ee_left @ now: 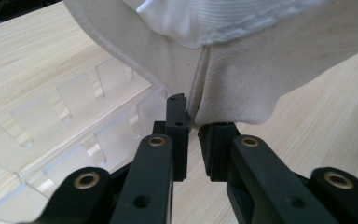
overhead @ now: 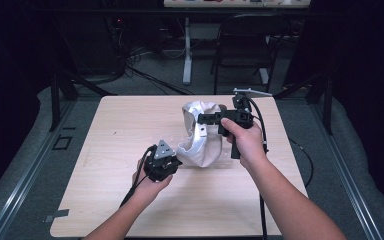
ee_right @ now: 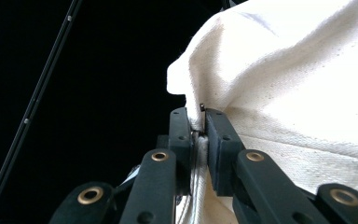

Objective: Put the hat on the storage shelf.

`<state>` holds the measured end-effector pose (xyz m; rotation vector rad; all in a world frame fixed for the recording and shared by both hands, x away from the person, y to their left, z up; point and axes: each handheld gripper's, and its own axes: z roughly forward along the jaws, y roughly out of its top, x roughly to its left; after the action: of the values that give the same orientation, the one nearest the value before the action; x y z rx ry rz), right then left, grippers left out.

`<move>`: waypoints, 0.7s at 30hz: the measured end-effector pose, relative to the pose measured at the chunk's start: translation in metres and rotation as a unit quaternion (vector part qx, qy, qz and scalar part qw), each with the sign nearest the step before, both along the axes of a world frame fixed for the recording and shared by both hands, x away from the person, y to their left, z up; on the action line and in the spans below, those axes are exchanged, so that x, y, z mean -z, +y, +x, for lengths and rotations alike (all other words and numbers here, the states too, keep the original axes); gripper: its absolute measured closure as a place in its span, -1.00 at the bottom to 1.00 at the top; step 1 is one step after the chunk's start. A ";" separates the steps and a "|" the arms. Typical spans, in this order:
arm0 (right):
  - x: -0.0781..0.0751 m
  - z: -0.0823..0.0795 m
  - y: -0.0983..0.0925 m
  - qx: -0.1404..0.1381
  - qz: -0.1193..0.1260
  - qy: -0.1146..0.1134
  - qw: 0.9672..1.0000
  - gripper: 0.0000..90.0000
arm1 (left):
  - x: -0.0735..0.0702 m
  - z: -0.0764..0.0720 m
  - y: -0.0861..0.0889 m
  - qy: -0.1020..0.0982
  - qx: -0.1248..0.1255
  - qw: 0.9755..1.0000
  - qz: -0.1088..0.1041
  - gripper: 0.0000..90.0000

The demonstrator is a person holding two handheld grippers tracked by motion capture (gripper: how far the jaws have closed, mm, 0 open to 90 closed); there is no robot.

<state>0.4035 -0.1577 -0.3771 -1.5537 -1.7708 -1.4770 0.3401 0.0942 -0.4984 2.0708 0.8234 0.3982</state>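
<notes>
While pinched by both tools, cloth bag (overhead: 200,137) aloft.

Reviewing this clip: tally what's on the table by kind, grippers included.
White fabric bag: 1
Clear plastic slotted organizer: 1
Handheld grippers: 2, left gripper and right gripper
Total: 4

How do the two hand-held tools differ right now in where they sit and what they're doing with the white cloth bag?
The right tool is raised and clamps a fold of the white cloth bag near its top; the left tool sits low by the table, jaws nearly together at the bag's bottom edge, pinching little or nothing. The right tool points sideways, the left tool forward. Both are black, two-jawed and shut.
</notes>
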 end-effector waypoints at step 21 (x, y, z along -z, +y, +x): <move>0.001 0.000 0.013 -0.018 -0.008 -0.006 1.000 0.83 | -0.005 0.016 0.011 0.015 0.050 0.998 -0.033 0.92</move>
<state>0.4038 -0.1447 -0.3779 -1.5151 -1.8129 -1.4605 0.3566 0.1053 -0.4938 2.0504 0.7377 0.2816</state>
